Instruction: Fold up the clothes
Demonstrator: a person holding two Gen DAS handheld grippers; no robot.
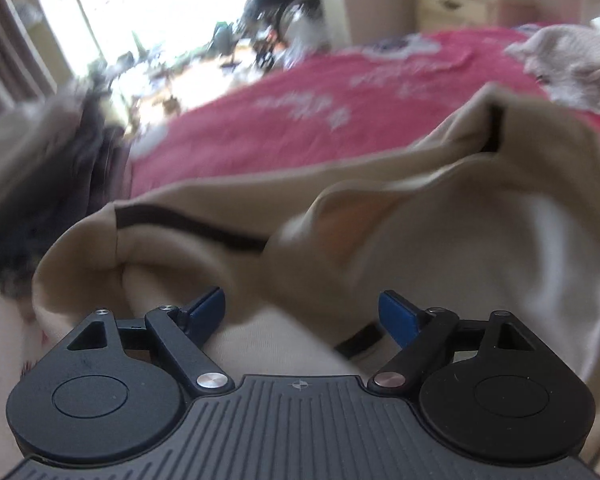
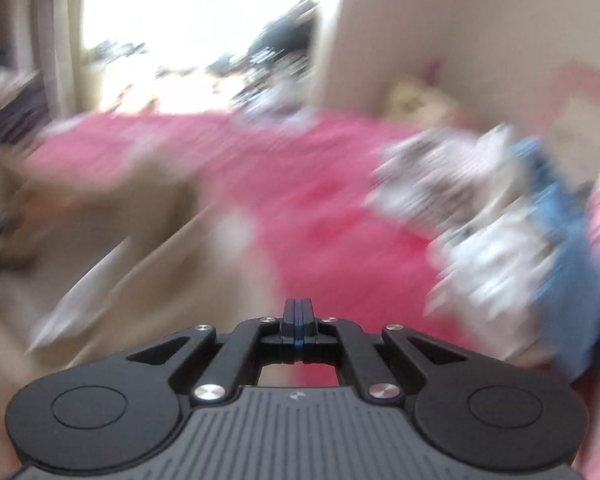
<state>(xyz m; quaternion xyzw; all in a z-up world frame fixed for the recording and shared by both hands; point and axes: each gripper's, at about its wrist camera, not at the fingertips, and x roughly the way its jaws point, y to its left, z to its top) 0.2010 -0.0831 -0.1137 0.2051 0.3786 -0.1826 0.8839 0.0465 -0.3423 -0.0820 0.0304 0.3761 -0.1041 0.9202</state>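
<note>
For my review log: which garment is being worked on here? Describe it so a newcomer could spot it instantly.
Start at the bed with the pink patterned bedspread. On its near side, right in front of the open left gripper, lies a rumpled beige fleece garment. Its thin dark stripe sets it apart from the pale grey knitted garment farther back on the bedspread.

A bed is covered by a pink bedspread (image 1: pixel 300 120) printed with pale motifs (blurred). A bright window (image 1: pixel 148 4) is flanked by a striped curtain (image 1: pixel 8 40). A cream bedside cabinet (image 1: pixel 452 6) is set against the far wall.
</note>
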